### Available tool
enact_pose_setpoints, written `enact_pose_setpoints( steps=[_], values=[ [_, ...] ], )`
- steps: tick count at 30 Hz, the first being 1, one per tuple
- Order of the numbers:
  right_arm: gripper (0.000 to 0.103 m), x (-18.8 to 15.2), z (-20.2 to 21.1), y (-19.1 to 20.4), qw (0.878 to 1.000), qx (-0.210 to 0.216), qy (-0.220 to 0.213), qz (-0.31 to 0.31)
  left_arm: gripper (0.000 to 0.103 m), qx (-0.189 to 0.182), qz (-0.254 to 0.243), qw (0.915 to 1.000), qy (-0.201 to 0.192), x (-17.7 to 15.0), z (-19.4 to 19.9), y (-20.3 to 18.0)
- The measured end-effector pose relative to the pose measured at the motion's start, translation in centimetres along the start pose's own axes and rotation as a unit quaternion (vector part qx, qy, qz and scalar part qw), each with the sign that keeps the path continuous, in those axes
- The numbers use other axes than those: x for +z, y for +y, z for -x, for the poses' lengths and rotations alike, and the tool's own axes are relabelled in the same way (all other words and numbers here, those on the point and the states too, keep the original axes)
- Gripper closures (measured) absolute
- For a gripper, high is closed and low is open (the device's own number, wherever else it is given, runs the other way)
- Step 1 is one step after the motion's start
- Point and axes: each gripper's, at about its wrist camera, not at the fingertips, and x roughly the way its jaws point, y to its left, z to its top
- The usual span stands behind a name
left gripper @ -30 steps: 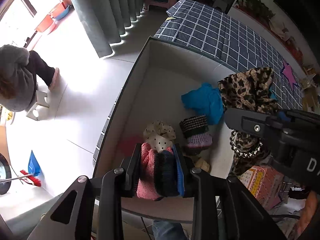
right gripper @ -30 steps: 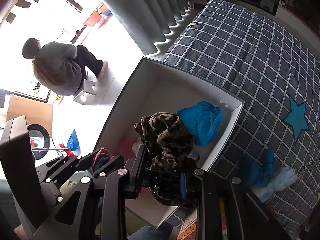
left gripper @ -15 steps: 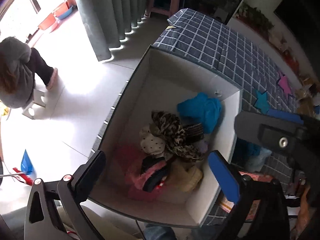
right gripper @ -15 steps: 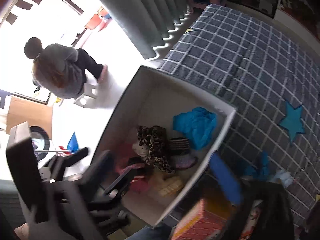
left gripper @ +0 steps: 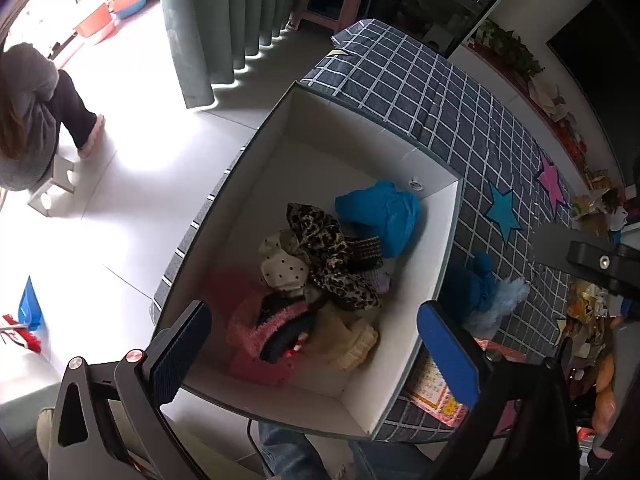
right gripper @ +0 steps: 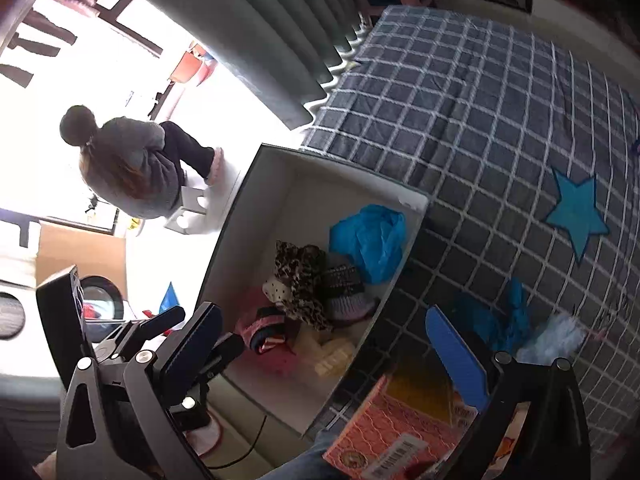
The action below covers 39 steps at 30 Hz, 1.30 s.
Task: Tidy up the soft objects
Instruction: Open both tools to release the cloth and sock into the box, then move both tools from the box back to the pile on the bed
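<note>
A white-lined storage box [left gripper: 448,240] [right gripper: 256,208] holds several soft items: a leopard-print cloth [left gripper: 328,256] [right gripper: 300,280], a blue cloth [left gripper: 384,212] [right gripper: 372,240], a pink and black knit piece [left gripper: 272,324] [right gripper: 260,326], a polka-dot item [left gripper: 284,268], a striped knit hat [right gripper: 344,288] and a cream knit item [left gripper: 348,340]. My left gripper [left gripper: 316,344] is open and empty above the box's near end. My right gripper [right gripper: 324,344] is open and empty above the box's right wall. A blue cloth [right gripper: 492,320] [left gripper: 476,284] and a pale blue fluffy item [right gripper: 552,336] [left gripper: 504,300] lie on the checked cover.
The box stands beside a bed with a dark checked cover [right gripper: 480,120] [left gripper: 460,112] with star patches. An orange carton [right gripper: 400,428] lies near the box's right corner. A person sits on a small stool [right gripper: 132,168] [left gripper: 28,120] on the white floor. Green curtains [left gripper: 224,16] hang behind.
Both grippers have opened, released the pink knit piece and the leopard cloth into the box, and drawn back up away from it.
</note>
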Motion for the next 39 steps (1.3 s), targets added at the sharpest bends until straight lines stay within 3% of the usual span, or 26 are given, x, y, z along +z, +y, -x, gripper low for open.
enact_pose_setpoints(
  steps=[8, 16, 23, 28, 33, 35, 39],
  values=[
    [0.000, -0.1, 2.3, -8.3, 0.997, -0.018, -0.004, -0.072, 0.000, -0.007, 0.017, 0.9998, 0.001, 0.8, 1.1, -1.6],
    [0.000, -1.6, 2.9, -17.3, 0.989, -0.047, 0.007, -0.138, 0.000, -0.013, 0.014, 0.9997, 0.015, 1.8, 0.4, -5.7],
    [0.000, -4.6, 0.0, -23.6, 0.982, -0.088, 0.063, -0.157, 0.000, -0.020, -0.028, 0.9987, 0.039, 2.8, -0.7, -11.1],
    [0.000, -6.0, -3.6, -24.0, 0.981, -0.067, 0.099, -0.153, 0.000, -0.014, -0.076, 0.9955, 0.055, 3.1, -1.4, -15.7],
    [0.000, -6.6, -7.4, -21.4, 0.984, -0.089, 0.142, -0.065, 0.000, -0.018, -0.086, 0.9925, 0.085, 2.9, -3.1, -19.1],
    [0.000, -6.4, -8.6, -20.9, 0.984, -0.104, 0.140, -0.048, 0.000, -0.013, -0.081, 0.9919, 0.097, 2.9, -4.0, -20.2],
    [0.000, -6.5, -9.3, -21.4, 0.978, -0.176, 0.110, -0.031, 0.000, -0.005, -0.062, 0.9914, 0.115, 3.0, -6.2, -21.9]
  ],
)
